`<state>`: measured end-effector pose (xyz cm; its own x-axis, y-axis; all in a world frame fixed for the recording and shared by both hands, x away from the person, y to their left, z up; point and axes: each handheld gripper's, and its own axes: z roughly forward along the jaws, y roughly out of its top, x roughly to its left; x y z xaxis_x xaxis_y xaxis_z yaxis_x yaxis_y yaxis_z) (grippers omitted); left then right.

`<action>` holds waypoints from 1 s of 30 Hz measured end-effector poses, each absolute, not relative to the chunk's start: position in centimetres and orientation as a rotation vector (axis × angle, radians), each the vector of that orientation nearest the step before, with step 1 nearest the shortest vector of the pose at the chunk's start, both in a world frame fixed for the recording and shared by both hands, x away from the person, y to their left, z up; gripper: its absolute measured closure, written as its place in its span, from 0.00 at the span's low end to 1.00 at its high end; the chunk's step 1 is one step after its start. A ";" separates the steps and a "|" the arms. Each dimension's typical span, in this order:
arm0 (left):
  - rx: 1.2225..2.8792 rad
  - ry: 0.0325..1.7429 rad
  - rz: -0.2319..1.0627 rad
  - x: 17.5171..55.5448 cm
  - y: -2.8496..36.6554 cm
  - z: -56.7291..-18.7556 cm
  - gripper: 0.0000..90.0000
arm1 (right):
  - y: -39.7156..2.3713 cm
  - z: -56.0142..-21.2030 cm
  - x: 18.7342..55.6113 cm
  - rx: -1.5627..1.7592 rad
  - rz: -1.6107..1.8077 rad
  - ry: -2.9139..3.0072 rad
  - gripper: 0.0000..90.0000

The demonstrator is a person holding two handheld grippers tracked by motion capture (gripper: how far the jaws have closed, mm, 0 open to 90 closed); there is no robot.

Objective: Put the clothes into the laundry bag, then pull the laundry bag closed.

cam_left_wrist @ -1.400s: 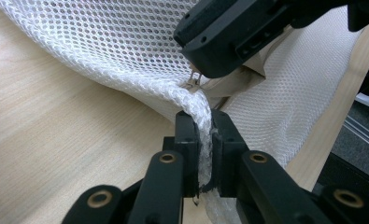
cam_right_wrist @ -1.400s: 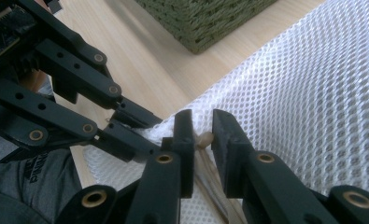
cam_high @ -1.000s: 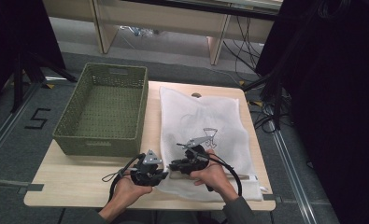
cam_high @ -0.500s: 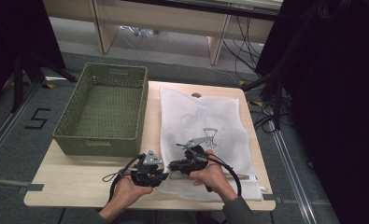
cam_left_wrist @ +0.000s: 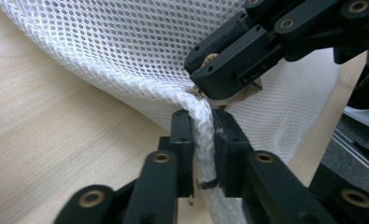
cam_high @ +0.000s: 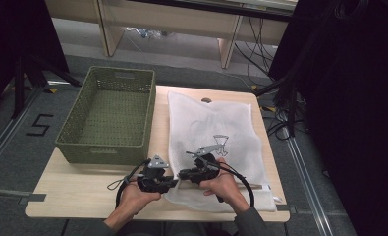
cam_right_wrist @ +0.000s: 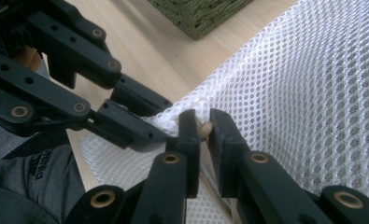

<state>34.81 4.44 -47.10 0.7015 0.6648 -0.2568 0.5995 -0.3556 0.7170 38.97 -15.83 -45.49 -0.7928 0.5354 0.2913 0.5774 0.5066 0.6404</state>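
Work in hand: both grippers pinch the near left edge of a white mesh bag (cam_high: 216, 132) that lies flat on the right half of the tabletop (cam_high: 83, 189), its near end close to the front edge.
Left gripper (cam_left_wrist: 202, 128): jaws clamped on a bunched fold of the mesh; they have just been closing a little further, with the fabric between them.
Right gripper (cam_right_wrist: 202, 128): jaws closed on the same edge just beside the left pair, the fabric and a small tan bead-like piece, perhaps a zip pull or toggle, between them.
Basket (cam_high: 110, 115): green woven, empty, on the left half of the tabletop, just beside the bag.
Risk, slip: the hold is on thin open mesh; I judge a quick pull could drag it out of the jaws.
Risk, snag: the two pairs sit almost touching, so pulling apart unevenly could stretch or tear the weave.
Risk, sweep: lifting the bag leftward could catch the basket rim.
Writing: a "5" (cam_high: 39, 125) marked on the floor left of the tabletop; a dark print on the bag, not readable.
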 end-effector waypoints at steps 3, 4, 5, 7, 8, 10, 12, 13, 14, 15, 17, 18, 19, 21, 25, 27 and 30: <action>2.070 0.959 0.119 34.6 4.4 -47.1 0.92 | -15.8 -45.6 39.0 -0.970 -1.184 -2.691 0.93; 2.073 0.955 0.129 34.6 4.4 -47.0 0.92 | -15.8 -45.6 39.0 -0.967 -1.187 -2.693 0.93; 2.072 0.956 0.135 34.5 4.4 -47.0 0.92 | -15.8 -45.6 39.0 -0.967 -1.188 -2.690 0.93; 2.080 0.943 0.152 34.5 4.3 -46.9 0.92 | -15.8 -45.6 39.0 -0.976 -1.187 -2.687 0.92; 2.082 0.942 0.156 34.4 4.3 -46.9 0.92 | -15.8 -45.7 39.1 -0.978 -1.187 -2.684 0.91; 2.087 0.935 0.161 34.4 4.3 -47.0 0.92 | -15.8 -45.7 39.1 -0.976 -1.187 -2.681 0.91; 2.087 0.936 0.165 34.4 4.2 -47.0 0.92 | -15.8 -45.6 38.9 -1.011 -1.173 -2.666 0.92; 2.090 0.934 0.172 34.3 4.2 -47.0 0.92 | -15.8 -45.6 38.8 -1.015 -1.183 -2.659 0.93; 2.092 0.934 0.181 34.2 4.2 -46.9 0.92 | -15.8 -45.6 38.9 -1.019 -1.188 -2.655 0.93; 2.090 0.940 0.186 34.2 4.1 -46.9 0.92 | -15.7 -45.5 38.8 -1.026 -1.195 -2.650 0.94; 2.080 0.956 0.187 34.1 4.2 -46.9 0.93 | -15.8 -45.5 38.8 -1.050 -1.204 -2.633 0.96; 2.065 0.961 0.192 34.0 4.2 -46.9 0.93 | -15.9 -45.5 38.9 -1.043 -1.225 -2.640 0.96; 2.062 0.959 0.199 33.9 4.3 -46.8 0.94 | -16.0 -45.3 38.8 -1.063 -1.234 -2.636 0.97; 2.049 0.956 0.220 33.7 4.2 -46.6 0.94 | -16.0 -45.1 38.6 -1.080 -1.251 -2.637 0.97; 2.028 0.957 0.220 33.3 4.2 -46.1 0.95 | -16.0 -44.2 37.9 -1.109 -1.266 -2.660 0.97; 2.029 0.948 0.232 33.1 4.1 -46.0 0.95 | -16.1 -44.0 37.8 -1.095 -1.278 -2.673 0.97; 2.034 0.949 0.245 33.0 3.9 -46.2 0.95 | -16.2 -44.1 37.7 -1.105 -1.269 -2.676 0.97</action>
